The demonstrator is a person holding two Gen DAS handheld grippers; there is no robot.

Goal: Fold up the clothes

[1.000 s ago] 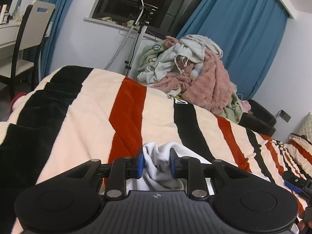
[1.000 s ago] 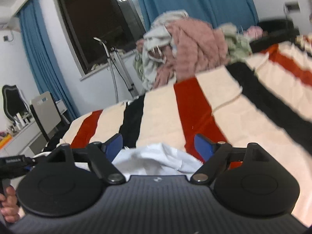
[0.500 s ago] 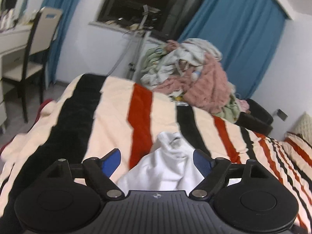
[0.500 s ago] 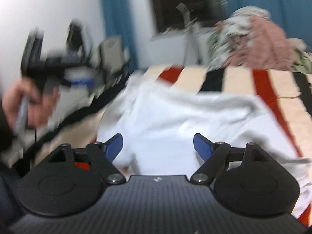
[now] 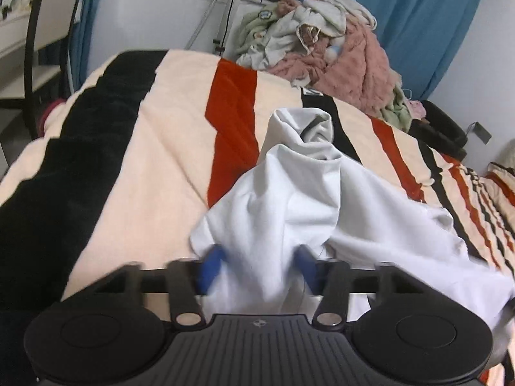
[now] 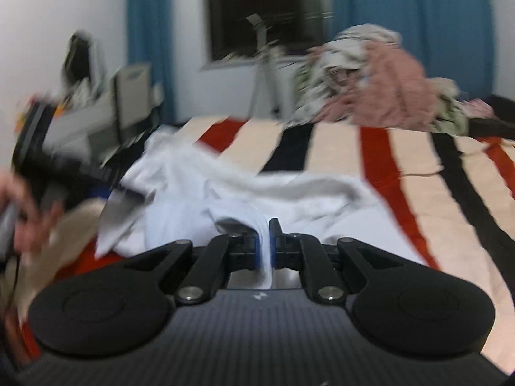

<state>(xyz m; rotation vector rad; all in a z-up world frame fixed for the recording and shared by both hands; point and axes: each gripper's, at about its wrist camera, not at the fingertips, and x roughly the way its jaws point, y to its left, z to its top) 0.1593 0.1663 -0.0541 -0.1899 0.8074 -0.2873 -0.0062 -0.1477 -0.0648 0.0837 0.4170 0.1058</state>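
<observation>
- The right hand-held gripper [image 6: 264, 245], low in the centre of its own view, is pinching a thin fold of the white garment [image 6: 244, 193] between its blue-padded fingers [image 6: 256, 252], which are pressed nearly together with only cloth between them.
- The left hand-held gripper [image 5: 256, 270], at the bottom centre of its view, is sitting with its blue fingers [image 5: 209, 268] on either side of a thick bunch of the same white garment [image 5: 299, 199]; the fingers are motion-blurred, and whether they are squeezing the cloth or merely flanking it cannot be told.
- The garment is a soft, matte white knit, lying crumpled on the bed; in the left view it is rising from the gripper into a twisted, tube-like peak near the frame's centre and spreading in loose folds toward the lower right.
- In the right view the cloth is stretching from the gripper toward the left edge, where a blurred hand [image 6: 22, 222] is gripping the other black tool.
- The striped blanket [image 5: 154, 160] under the garment is plush, with broad cream, black and red-orange bands.
- A heap of laundry [image 5: 325, 51], with fuzzy pink, pale green and off-white pieces, is lying at the upper centre, beyond the bed.
- Blue curtains [image 5: 428, 29] are hanging in smooth vertical folds at the upper right.
</observation>
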